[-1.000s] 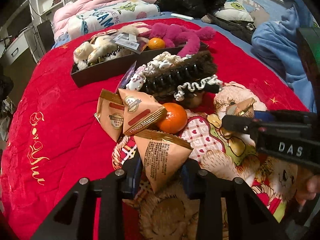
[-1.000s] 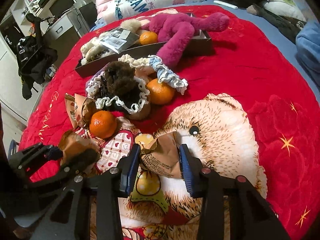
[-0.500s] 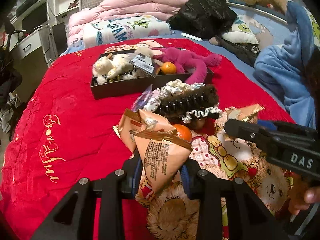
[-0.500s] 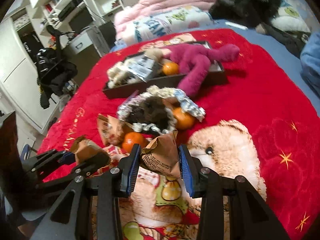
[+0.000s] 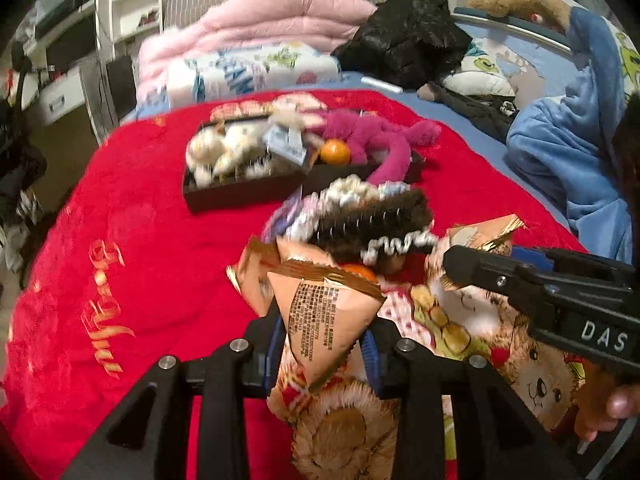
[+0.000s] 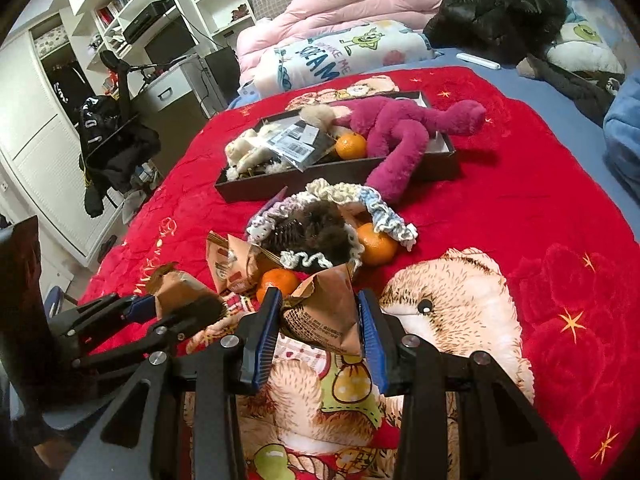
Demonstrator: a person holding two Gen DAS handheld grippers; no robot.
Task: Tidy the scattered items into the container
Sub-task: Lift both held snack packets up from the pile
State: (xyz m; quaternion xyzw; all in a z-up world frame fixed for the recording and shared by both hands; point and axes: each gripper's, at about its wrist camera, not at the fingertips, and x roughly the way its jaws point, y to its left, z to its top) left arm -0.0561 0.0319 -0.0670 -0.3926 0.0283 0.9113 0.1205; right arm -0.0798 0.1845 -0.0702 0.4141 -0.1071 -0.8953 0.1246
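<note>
The right wrist view shows both mandarins lying loose ahead of the fingers, one (image 6: 279, 281) just beyond the left fingertip and a second (image 6: 376, 245) further ahead to the right beside the ruffled scrunchies (image 6: 372, 208); the left wrist view shows only a sliver of orange (image 5: 358, 271) behind its held packet. The left wrist view is blurred across the far items. Left gripper (image 5: 322, 344): fingers closed partway, pinching a triangular brown snack packet (image 5: 326, 316) by its lower point, printed side facing the camera. Right gripper (image 6: 320, 332): blue-padded fingers (image 6: 266, 340) likewise pinching a second brown snack packet (image 6: 326, 312), crumpled between the pads. Each gripper appears in the other's view, left (image 6: 180, 312) and right (image 5: 472, 258), each gripping its packet. More loose packets (image 6: 228, 264) lie ahead and left of the right fingers, touching a dark hair claw (image 6: 312, 232). The container, a dark shallow tray (image 6: 340, 172), sits well ahead of both grippers on the red blanket (image 6: 540, 200), holding a magenta plush toy (image 6: 404, 128), a cream plush (image 6: 256, 152), a mandarin (image 6: 351, 146) and a labelled sachet (image 6: 298, 140); the magenta toy's limb hangs over the tray's near wall.
</note>
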